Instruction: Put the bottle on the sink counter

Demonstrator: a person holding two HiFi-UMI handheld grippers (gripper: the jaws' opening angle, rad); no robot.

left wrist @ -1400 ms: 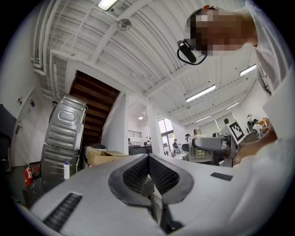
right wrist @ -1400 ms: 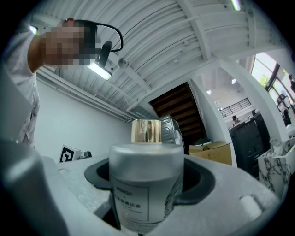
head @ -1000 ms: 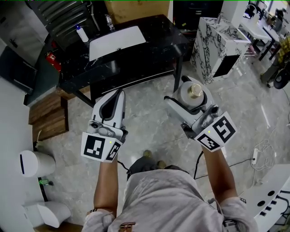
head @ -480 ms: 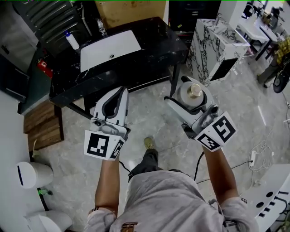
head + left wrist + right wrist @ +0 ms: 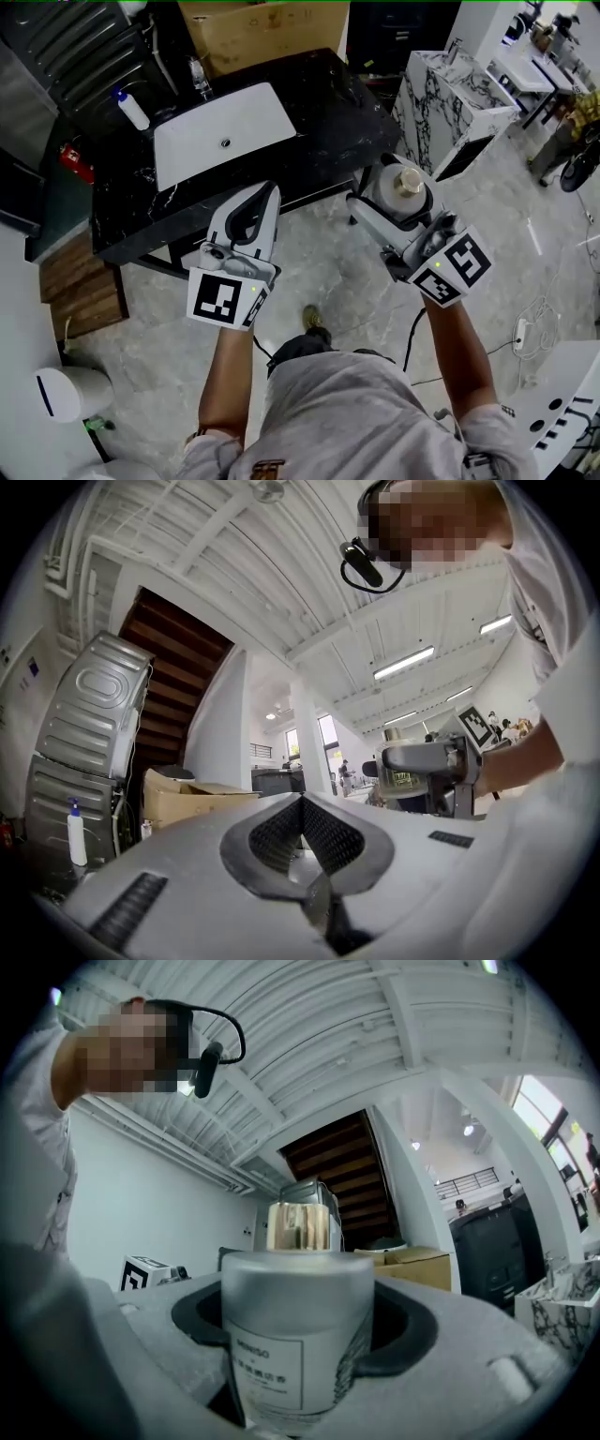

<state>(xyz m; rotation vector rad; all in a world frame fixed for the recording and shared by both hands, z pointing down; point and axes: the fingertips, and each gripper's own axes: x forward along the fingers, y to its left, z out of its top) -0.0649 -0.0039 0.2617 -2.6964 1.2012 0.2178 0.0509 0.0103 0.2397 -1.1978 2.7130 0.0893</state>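
The right gripper [image 5: 394,202] is clamped on the frosted bottle [image 5: 406,180] (gold cap upward), holding it in the air near the front right corner of the dark surface [image 5: 323,108] with its white sink [image 5: 220,131]. The left gripper [image 5: 251,214] hangs alongside, jaws together on nothing.

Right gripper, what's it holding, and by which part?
A frosted grey cylindrical bottle with a gold cap, clamped around its body, cap clear of the jaws.

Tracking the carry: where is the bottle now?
Head view, right side: the bottle is clamped in the right gripper, over the floor beside the sink counter.
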